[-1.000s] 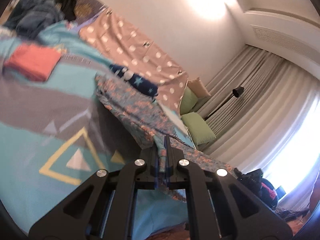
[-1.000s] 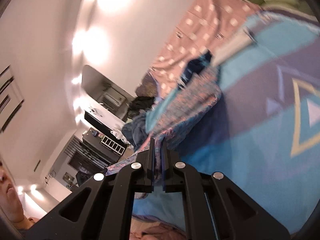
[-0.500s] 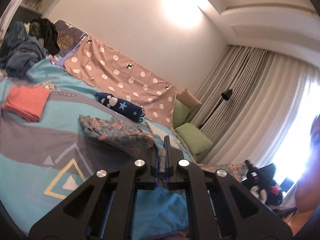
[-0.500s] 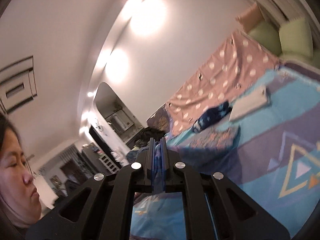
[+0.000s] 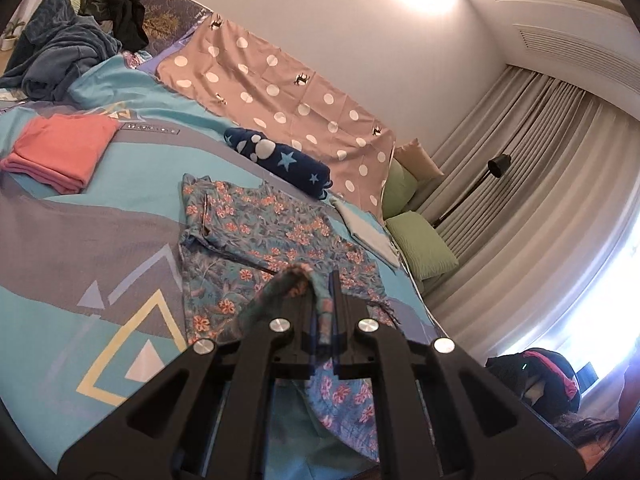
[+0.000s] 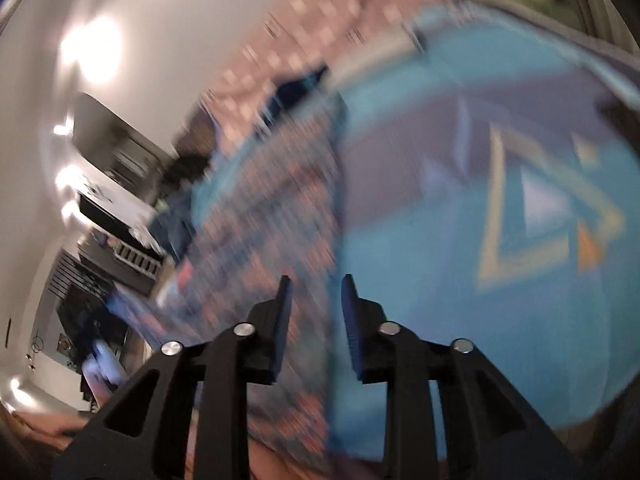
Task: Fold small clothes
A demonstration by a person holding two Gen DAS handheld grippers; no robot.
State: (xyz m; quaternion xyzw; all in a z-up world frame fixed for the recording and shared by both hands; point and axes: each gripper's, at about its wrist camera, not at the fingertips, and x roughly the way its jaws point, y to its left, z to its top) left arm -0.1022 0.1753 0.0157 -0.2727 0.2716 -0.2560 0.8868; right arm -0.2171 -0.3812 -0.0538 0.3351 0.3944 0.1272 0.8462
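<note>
A blue floral garment (image 5: 256, 236) lies spread on the turquoise and grey bedspread (image 5: 68, 248). My left gripper (image 5: 325, 304) is shut on its near edge, and a fold of the cloth bunches up just above the fingertips. The right wrist view is heavily blurred. There my right gripper (image 6: 315, 292) hangs over the floral garment (image 6: 272, 216) with its jaws opening. The cloth lies below the gap and the pads do not press on it.
A folded coral garment (image 5: 60, 148) sits at the left, a rolled navy star-print piece (image 5: 280, 162) behind the floral one, a folded pale piece (image 5: 368, 232) to the right. A heap of dark clothes (image 5: 68, 40) lies far left. Green pillows (image 5: 420, 244) and curtains stand at the right.
The floral garment, held up off the bed by both grippers, now lies spread flat. The right gripper has let go of its edge and opened. The left gripper still grips its edge.
</note>
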